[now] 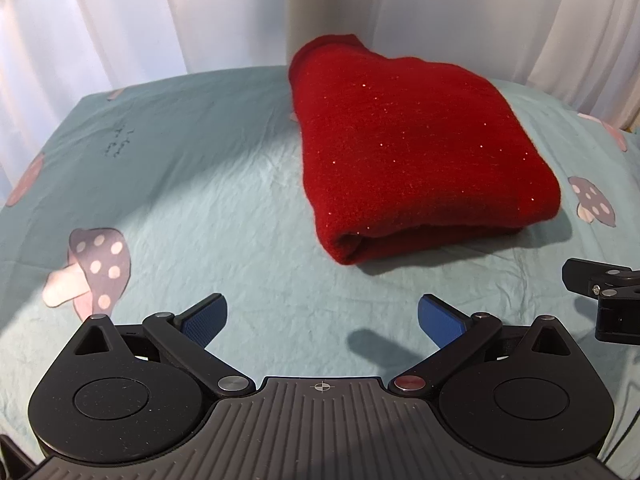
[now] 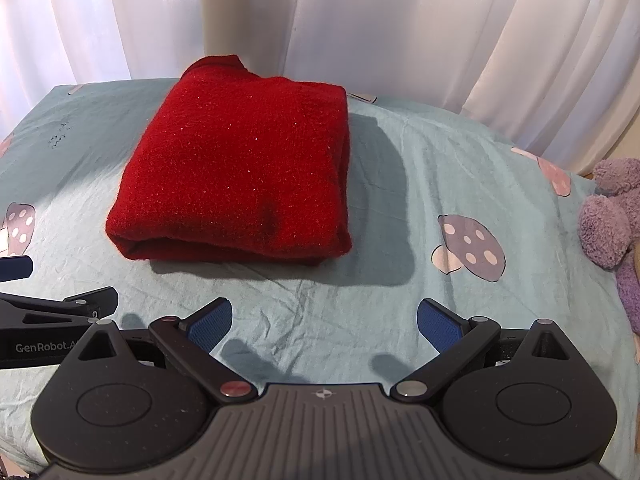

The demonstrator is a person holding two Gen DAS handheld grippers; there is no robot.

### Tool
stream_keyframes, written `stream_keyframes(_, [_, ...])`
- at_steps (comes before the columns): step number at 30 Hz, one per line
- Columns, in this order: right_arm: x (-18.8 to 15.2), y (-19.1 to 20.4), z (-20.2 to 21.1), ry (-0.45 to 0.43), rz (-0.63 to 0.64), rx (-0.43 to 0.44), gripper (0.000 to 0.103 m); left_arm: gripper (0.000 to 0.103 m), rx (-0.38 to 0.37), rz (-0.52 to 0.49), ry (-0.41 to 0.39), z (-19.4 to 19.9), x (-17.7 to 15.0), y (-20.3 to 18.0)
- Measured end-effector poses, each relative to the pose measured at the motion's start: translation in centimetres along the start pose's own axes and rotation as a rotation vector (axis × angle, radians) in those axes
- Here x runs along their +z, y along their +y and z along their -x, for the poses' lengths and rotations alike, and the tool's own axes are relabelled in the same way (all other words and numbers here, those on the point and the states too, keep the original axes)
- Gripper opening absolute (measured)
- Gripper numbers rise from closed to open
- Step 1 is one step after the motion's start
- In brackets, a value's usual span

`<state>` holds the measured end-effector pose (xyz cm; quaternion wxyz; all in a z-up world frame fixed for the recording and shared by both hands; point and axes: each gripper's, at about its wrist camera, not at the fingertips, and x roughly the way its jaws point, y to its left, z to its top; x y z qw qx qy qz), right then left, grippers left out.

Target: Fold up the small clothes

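1. I see the red sweater (image 1: 416, 152) folded into a thick, compact rectangle, lying flat on the bed sheet (image 1: 208, 184), its fold edge toward me.
2. My left gripper (image 1: 322, 318) hovers in front of it, fingers spread apart, nothing between them, clear of the cloth.
3. My right gripper (image 2: 324, 320) sits just beside the left one, likewise spread wide and empty, short of the sweater.
4. The teal sheet carries mushroom prints (image 2: 470, 248) and light wrinkles.
5. A purple plush toy (image 2: 612, 220) lies at the bed's right edge; white curtains (image 2: 360, 20) hang behind.
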<state>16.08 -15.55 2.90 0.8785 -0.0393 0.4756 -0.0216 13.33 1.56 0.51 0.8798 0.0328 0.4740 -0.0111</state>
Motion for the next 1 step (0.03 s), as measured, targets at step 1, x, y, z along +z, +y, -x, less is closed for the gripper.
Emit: stream_keyframes(1, [0.01, 0.03, 0.01, -0.001, 0.001, 0.000, 0.099, 0.103, -0.001, -0.002, -0.001, 0.02, -0.02, -0.02])
